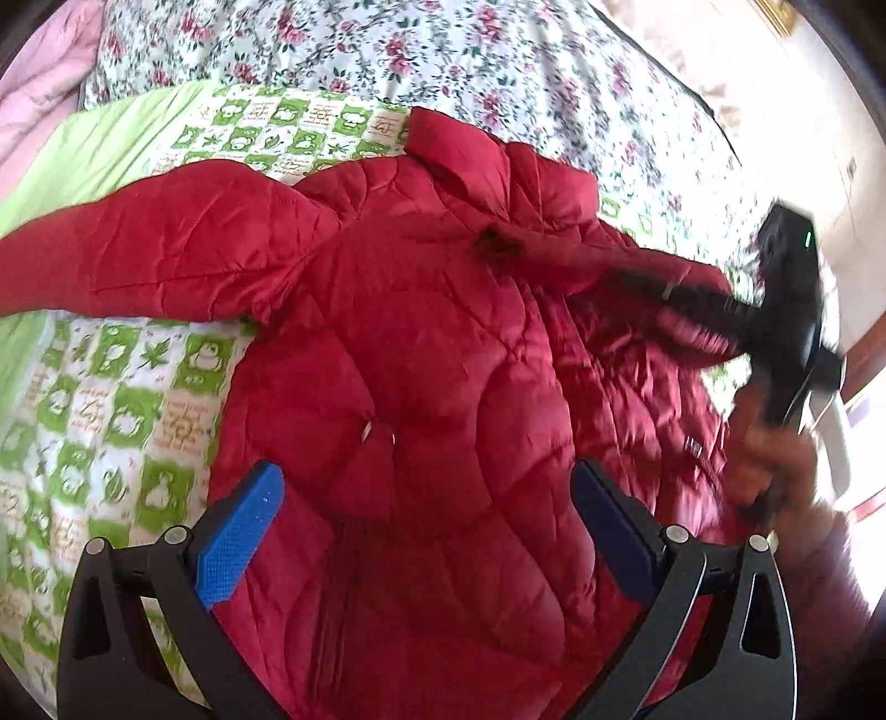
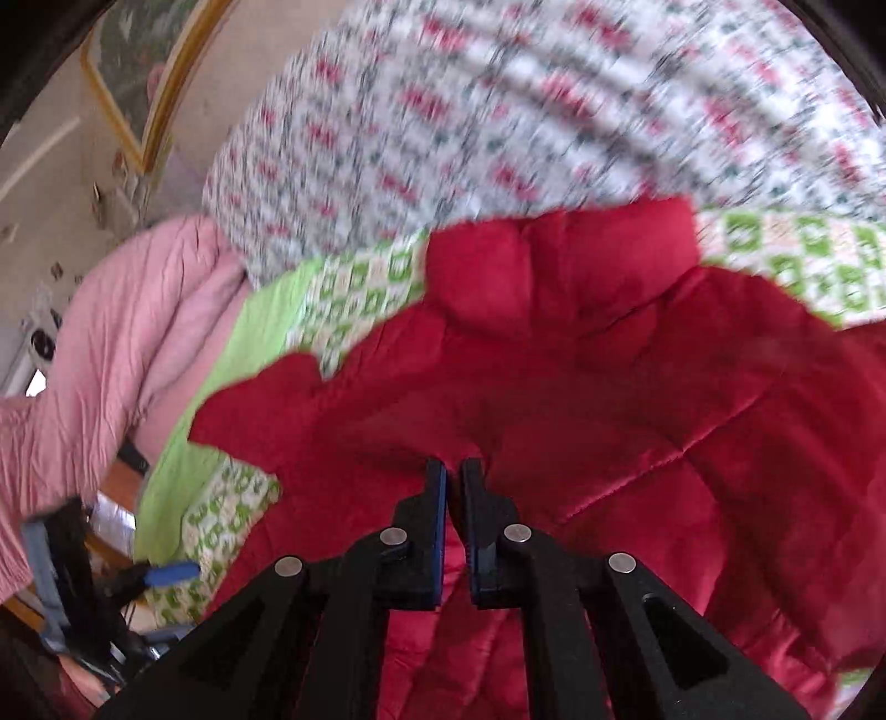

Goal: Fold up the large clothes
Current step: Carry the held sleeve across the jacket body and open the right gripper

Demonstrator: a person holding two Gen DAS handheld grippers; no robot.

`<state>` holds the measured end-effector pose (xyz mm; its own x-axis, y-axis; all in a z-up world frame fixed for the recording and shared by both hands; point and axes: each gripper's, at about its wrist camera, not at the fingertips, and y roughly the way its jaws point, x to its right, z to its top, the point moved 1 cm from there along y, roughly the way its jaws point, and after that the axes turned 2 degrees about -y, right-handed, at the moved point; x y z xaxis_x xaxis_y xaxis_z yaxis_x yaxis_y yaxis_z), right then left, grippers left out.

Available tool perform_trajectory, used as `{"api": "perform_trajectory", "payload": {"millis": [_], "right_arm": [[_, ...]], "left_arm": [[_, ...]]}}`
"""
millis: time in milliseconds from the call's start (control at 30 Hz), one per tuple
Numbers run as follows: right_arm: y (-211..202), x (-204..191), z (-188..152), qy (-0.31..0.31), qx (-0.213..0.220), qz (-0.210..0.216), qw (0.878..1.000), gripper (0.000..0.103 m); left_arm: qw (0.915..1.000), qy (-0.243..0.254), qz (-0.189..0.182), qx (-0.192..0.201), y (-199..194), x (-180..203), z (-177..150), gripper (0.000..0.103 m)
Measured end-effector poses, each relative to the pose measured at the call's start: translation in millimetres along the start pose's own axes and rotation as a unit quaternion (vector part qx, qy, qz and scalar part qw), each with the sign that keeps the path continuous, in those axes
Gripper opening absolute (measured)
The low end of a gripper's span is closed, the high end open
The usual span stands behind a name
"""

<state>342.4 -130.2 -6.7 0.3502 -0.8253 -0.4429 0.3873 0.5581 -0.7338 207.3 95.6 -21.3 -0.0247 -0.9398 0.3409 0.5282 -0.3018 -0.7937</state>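
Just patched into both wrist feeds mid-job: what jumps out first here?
A big red quilted jacket fills the middle, spread on a green-and-white patterned blanket, with a floral sheet beyond it. The left gripper hangs open over the jacket's body. The right gripper has its fingers nearly together over the jacket; whether cloth is pinched between them is unclear.

Colours before you
You see a red quilted jacket on a green-and-white checked blanket, a floral sheet, and pink bedding.
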Motion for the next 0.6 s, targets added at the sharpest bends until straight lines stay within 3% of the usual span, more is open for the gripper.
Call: {"api": "perform_trajectory", "payload": {"millis": [267,367,433,533,567,600], "right_arm": [[38.5,-23.8,-46.0,-0.056,-0.09,0.011,0.994,0.005],[47.1,-21.0,-55.0,-0.063,-0.112,0.001,0.992,0.017],[48.9,-18.7,-55.9,-0.055,-0.113,0.012,0.992,0.041],[45.4,-19.5,-57.1,-0.046,-0.105,0.028,0.993,0.049],[43.2,-19.7,-58.4,-0.047,-0.105,0.027,0.993,0.049],[40.7,-19.0,-60.0,-0.043,-0.106,0.03,0.993,0.049]], "left_arm": [[0.9971,-0.045,-0.053,-0.032,42.1,-11.4,44.0,0.103],[0.9961,-0.047,-0.06,-0.044,65.8,-6.6,61.9,0.103],[0.996,-0.04,-0.057,-0.055,81.2,-2.2,69.1,0.103],[0.996,-0.016,-0.062,-0.062,105.0,13.7,82.3,0.102],[0.9964,-0.006,-0.059,-0.061,109.1,17.3,84.9,0.098],[0.9962,0.009,-0.059,-0.064,114.9,24.2,87.9,0.082]]}}
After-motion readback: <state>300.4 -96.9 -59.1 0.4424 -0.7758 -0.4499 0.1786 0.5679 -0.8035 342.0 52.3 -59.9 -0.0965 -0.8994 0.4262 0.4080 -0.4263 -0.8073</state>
